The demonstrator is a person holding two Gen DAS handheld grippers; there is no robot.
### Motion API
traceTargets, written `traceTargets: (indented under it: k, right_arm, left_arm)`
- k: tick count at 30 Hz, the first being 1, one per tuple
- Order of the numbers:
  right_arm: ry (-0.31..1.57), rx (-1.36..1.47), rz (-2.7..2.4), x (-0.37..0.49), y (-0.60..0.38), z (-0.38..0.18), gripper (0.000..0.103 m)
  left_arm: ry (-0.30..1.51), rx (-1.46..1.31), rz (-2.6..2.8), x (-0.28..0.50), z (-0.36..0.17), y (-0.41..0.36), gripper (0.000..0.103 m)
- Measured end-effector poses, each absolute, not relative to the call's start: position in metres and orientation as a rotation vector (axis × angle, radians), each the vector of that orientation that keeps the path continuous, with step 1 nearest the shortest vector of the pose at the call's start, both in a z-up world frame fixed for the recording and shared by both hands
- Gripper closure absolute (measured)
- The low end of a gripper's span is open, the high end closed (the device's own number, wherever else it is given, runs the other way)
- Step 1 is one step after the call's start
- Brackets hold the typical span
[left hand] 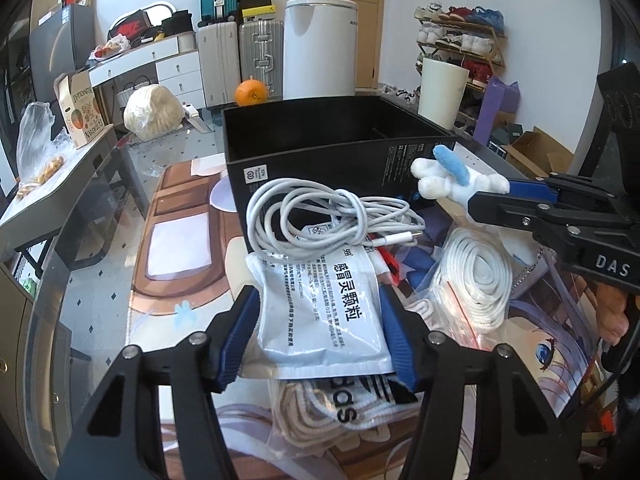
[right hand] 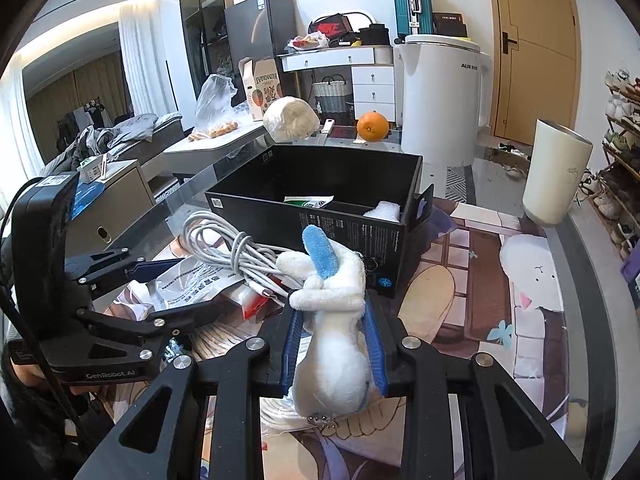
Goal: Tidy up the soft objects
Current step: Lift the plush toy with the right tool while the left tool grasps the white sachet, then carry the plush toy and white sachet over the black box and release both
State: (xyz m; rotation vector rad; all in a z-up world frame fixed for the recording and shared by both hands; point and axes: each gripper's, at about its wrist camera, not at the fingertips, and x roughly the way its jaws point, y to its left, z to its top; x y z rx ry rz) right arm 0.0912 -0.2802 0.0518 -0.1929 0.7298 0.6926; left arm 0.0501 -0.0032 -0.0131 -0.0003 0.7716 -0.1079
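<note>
One plush toy [right hand: 332,320] is clamped by the right gripper [right hand: 334,344]; one white sachet [left hand: 320,308] is bracketed by the half-closed left gripper [left hand: 320,336]. One black box [right hand: 320,200] is set near the tabletop's far edge.

The black box [right hand: 340,216] is standing open at the top, so the way in from above is lying free; its near wall is blocking any level approach, and a divider is splitting the inside, with a white wad [right hand: 384,211] and a green-printed packet [right hand: 308,201] already taking up some floor. In front of it, the coiled cable [left hand: 320,216], a printed sachet [left hand: 324,308] and a rope coil [left hand: 476,276] are crowding the worktop [right hand: 452,288]. The left tongs [right hand: 168,280] are reaching in from one side, narrowing that gap. Right of the box, bare mat is lying open, up to a cream tumbler [right hand: 554,176].
</note>
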Motion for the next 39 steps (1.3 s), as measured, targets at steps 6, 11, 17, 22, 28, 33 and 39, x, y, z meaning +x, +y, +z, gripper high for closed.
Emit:
traceTargets:
  k: [6,11,17,22,28,33,39]
  right_arm:
    - [0.712,-0.191,0.696,0.089,-0.280,0.055,0.074]
    - [0.691,-0.185,0.705,0.086,-0.280,0.059,0.074]
    - [0.676,-0.174,0.712,0.084,-0.281,0.066,0.074]
    - [0.660,-0.159,0.716,0.083,-0.284,0.071,0.074]
    - [0.634,-0.157,0.719,0.082,-0.286,0.079,0.074]
    - [0.625,-0.155,0.721,0.091,-0.287,0.085,0.074]
    - [0.616,-0.161,0.721,0.103,-0.283,0.094,0.074]
  left_arm:
    - [0.730,-0.031,-0.108,0.035,-0.005,0.004,0.044]
    - [0.695,-0.039,-0.095,0.028,0.004,0.008,0.044]
    - [0.651,-0.066,-0.093,0.027,0.018,0.011,0.044]
    - [0.613,-0.073,-0.096,0.029,0.031,0.013,0.044]
    - [0.583,-0.071,-0.103,0.044,0.042,0.012,0.044]
    - [0.567,-0.072,-0.101,0.058,0.048,0.012,0.044]
    - [0.554,-0.076,-0.105,0.076,0.057,0.013,0.044]
